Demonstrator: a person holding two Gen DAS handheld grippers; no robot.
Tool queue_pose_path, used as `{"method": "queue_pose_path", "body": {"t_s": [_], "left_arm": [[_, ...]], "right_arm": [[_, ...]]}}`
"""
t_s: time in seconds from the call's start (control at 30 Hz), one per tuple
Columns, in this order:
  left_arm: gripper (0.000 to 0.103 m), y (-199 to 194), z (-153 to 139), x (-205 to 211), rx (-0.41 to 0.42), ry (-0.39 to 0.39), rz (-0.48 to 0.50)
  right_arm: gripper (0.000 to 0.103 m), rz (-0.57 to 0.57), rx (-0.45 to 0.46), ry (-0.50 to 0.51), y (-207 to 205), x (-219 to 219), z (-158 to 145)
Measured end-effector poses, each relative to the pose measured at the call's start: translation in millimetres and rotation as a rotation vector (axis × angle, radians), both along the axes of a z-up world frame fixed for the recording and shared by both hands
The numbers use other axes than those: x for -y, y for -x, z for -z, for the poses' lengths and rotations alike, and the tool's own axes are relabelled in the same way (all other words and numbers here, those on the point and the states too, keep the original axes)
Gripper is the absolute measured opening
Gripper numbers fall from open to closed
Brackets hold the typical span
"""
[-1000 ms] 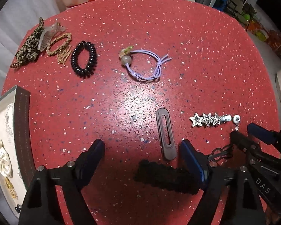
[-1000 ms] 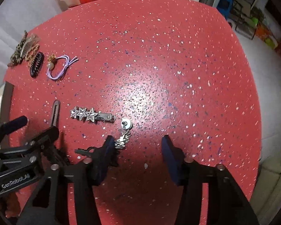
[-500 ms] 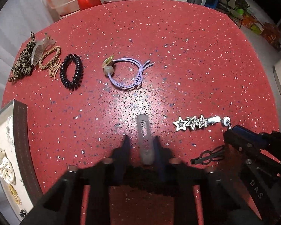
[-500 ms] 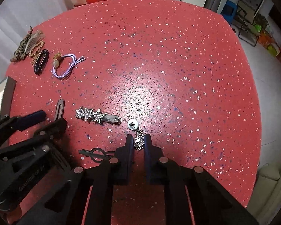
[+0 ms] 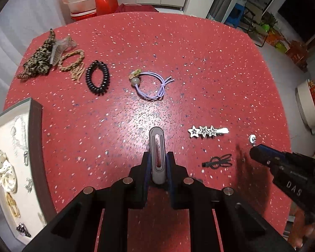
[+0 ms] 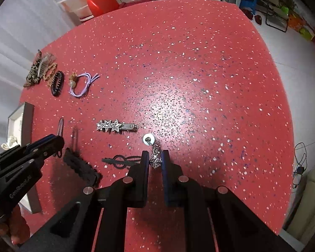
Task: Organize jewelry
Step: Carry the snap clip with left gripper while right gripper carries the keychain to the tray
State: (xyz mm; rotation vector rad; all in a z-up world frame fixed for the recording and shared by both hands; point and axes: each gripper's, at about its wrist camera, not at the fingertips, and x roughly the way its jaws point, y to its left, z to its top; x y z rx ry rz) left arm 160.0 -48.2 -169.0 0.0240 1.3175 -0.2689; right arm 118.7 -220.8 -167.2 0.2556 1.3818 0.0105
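Nearest the left wrist camera: the left gripper (image 5: 157, 163) is clamped on a grey slotted hair clip (image 5: 156, 147), pads pressing its long sides, rounded tip sticking out forward. Both grippers point steeply down at the red speckled table (image 5: 199, 63). The clip looks raised a little off the surface, though the blur makes that hard to confirm.

Nearest the right wrist camera: the right gripper (image 6: 155, 161) is closed on a silver dangle earring (image 6: 155, 157) — the filigree pendant is pinched between the pads, the white round stud end (image 6: 149, 139) hangs free just ahead of the fingertips.

Step in hand, as I judge it: pick-up done on both sides, carry not yet begun. Next move calls for taking each piece to its place. The tray (image 5: 34, 126) at the left table edge already holds small pieces and a cream bow, so it is the likely home for the earring; the clip may belong with the hair things. The earring grip is thin and dangling — slow travel advised.

Just beyond the grippers: a black wire hairpin (image 5: 217, 161) between the two, a black scalloped clip (image 6: 82, 168) beside the left gripper, a star barrette (image 5: 206, 131) a little farther out.

Mid table: a lilac hair tie (image 5: 153, 86) with a bead.

Far left: a black spiral tie (image 5: 97, 77), a tan braided tie (image 5: 71, 63), a leopard scrunchie (image 5: 38, 59) with a clear claw clip (image 5: 59, 48) on it, grouped close.
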Motion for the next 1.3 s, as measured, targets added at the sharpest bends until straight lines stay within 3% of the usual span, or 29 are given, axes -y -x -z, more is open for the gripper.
{"method": "queue_pose_path", "body": {"t_s": [0.37, 0.8, 1.3], "left_arm": [[0.016, 35.2, -30.7, -19.5, 0.024, -0.011, -0.001], [0.016, 72.6, -57.1, -75.4, 0.037, -0.017, -0.068], [0.016, 109.9, -74.0, -154.9, 0.060, -0.019, -0.186]], "right_arm": [[0.012, -0.012, 0.016, -0.012, 19.1, -7.8, -34.3], [0.012, -0.034, 0.026, -0.015, 39.1, -29.1, -67.2], [0.012, -0.153, 0.067, -0.026, 42.5, -107.8, -99.0]]}}
